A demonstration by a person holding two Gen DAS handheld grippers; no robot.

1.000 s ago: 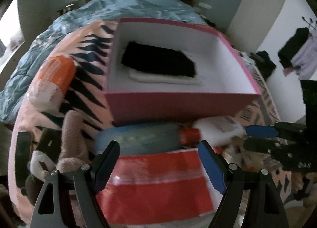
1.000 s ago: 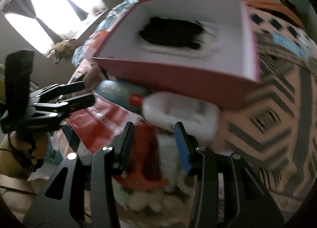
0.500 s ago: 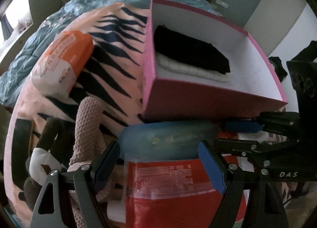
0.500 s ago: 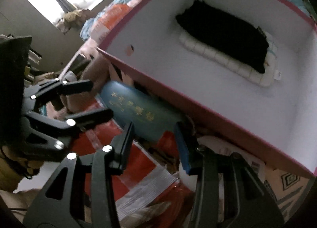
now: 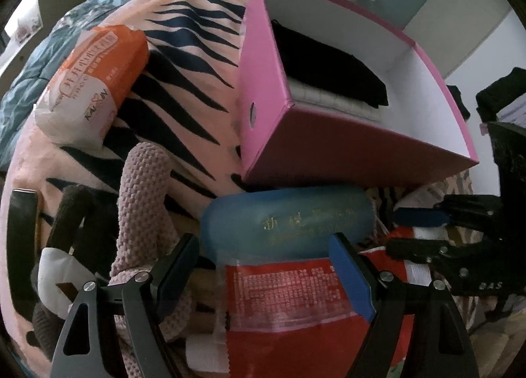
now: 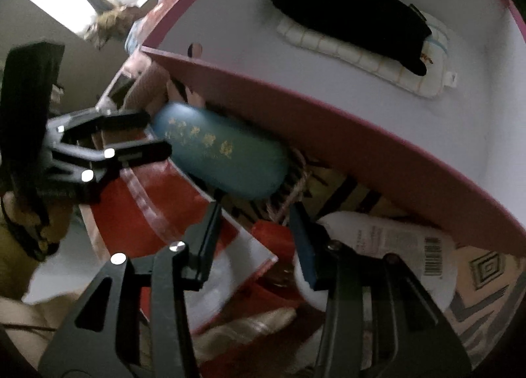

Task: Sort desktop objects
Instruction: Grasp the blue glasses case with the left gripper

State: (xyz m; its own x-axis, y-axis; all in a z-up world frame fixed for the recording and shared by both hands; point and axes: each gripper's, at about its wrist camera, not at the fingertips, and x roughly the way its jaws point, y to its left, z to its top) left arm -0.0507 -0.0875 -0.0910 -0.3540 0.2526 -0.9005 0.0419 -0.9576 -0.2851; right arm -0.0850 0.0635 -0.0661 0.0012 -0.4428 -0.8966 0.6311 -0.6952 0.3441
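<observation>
A blue glasses case (image 5: 289, 220) with gold lettering lies in front of a pink box (image 5: 328, 151); it also shows in the right wrist view (image 6: 223, 154). My left gripper (image 5: 263, 266) is open, its jaws either side of the case's near edge, above a red packet (image 5: 296, 299). My right gripper (image 6: 253, 243) is open over a red cap (image 6: 273, 236) of a white bottle (image 6: 388, 246). The box (image 6: 328, 134) holds a black cloth (image 6: 351, 26) on a white pad (image 6: 365, 59).
An orange and white packet (image 5: 92, 82) lies at the left on the pink and black striped blanket (image 5: 184, 88). A knitted pink sock (image 5: 141, 200) and dark socks (image 5: 72, 213) lie left of the case. The right gripper shows at the right in the left wrist view (image 5: 417, 230).
Both grippers have moved closer to the blue case and lower. The left view has swung left, so the box's pink side now shows. Both stay open.
</observation>
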